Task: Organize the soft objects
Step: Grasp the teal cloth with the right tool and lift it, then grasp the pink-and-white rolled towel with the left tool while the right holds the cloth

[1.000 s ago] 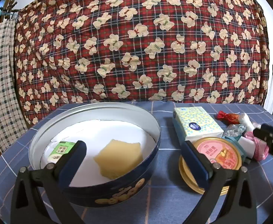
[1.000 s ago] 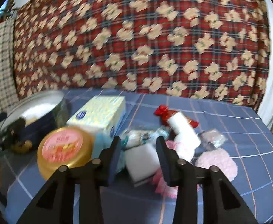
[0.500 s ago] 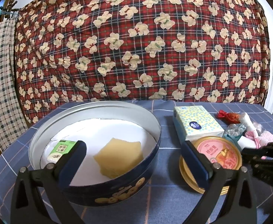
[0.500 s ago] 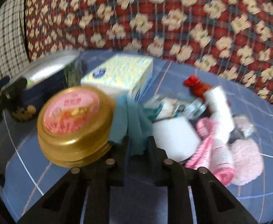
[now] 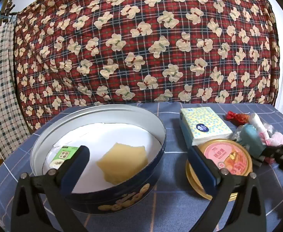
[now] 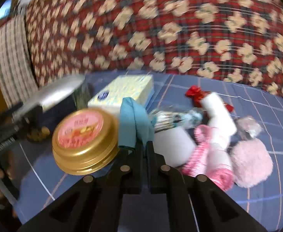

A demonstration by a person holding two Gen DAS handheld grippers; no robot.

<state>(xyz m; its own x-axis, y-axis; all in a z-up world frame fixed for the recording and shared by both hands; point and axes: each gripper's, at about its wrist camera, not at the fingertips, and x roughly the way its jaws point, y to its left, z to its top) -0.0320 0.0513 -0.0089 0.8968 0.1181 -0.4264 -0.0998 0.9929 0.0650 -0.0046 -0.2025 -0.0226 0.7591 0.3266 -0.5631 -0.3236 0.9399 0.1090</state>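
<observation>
My right gripper (image 6: pixel 143 145) is shut on a teal sponge (image 6: pixel 134 123) and holds it just above the pile, beside the gold can (image 6: pixel 83 141); the sponge also shows in the left wrist view (image 5: pixel 250 138). My left gripper (image 5: pixel 139 166) is open and empty over the front rim of the round blue tin (image 5: pixel 122 197), which holds a yellow sponge (image 5: pixel 124 160) and a green-labelled packet (image 5: pixel 65 154). A pink pom-pom (image 6: pixel 250 162), a pink rolled cloth (image 6: pixel 209 158), a white sponge (image 6: pixel 172 147) and a white roll (image 6: pixel 220 116) lie to the right.
A tissue box (image 5: pixel 204 125) stands behind the gold can (image 5: pixel 226 160). A red wrapped sweet (image 6: pixel 196 94) and clear wrappers (image 6: pixel 248 125) lie at the back of the pile. A red teddy-print blanket (image 5: pixel 141 48) hangs behind the blue checked table (image 5: pixel 170 208).
My right gripper moved in on the teal sponge, shut on it and has lifted it a little. The left gripper has stayed put over the tin.
</observation>
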